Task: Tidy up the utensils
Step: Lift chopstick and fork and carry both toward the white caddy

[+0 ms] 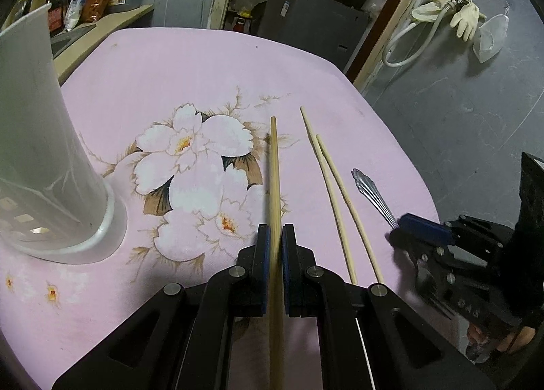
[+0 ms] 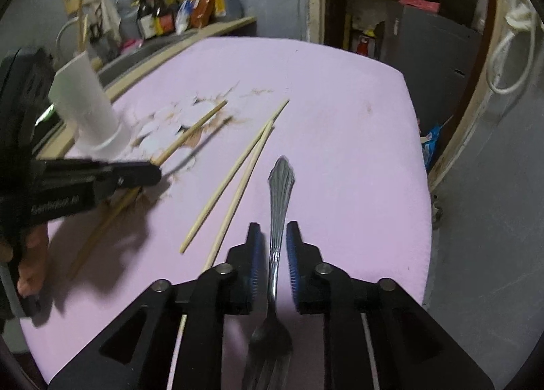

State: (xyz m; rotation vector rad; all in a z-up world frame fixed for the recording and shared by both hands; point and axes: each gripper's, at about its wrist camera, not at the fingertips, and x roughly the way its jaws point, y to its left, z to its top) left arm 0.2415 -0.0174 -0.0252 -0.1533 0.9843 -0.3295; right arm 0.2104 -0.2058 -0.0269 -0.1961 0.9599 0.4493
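Observation:
My left gripper (image 1: 276,230) is shut on a thick wooden chopstick (image 1: 274,169) that points forward over the pink flowered cloth (image 1: 170,77). A white utensil holder (image 1: 40,152) stands at the left. Two thin chopsticks (image 1: 335,199) lie on the cloth to the right. In the right wrist view my right gripper (image 2: 274,230) straddles a metal fork (image 2: 280,193), handle pointing away, its jaws a little apart from the handle on both sides. The left gripper (image 2: 149,174), the holder (image 2: 88,108) and the thin chopsticks (image 2: 234,176) also show there.
A counter with sauce bottles (image 2: 176,13) stands behind the table at the left. A dark cabinet (image 1: 312,16) and a doorway are at the back. The table edge (image 2: 421,186) drops off at the right. Rubber gloves and a hose (image 1: 455,16) hang on the wall.

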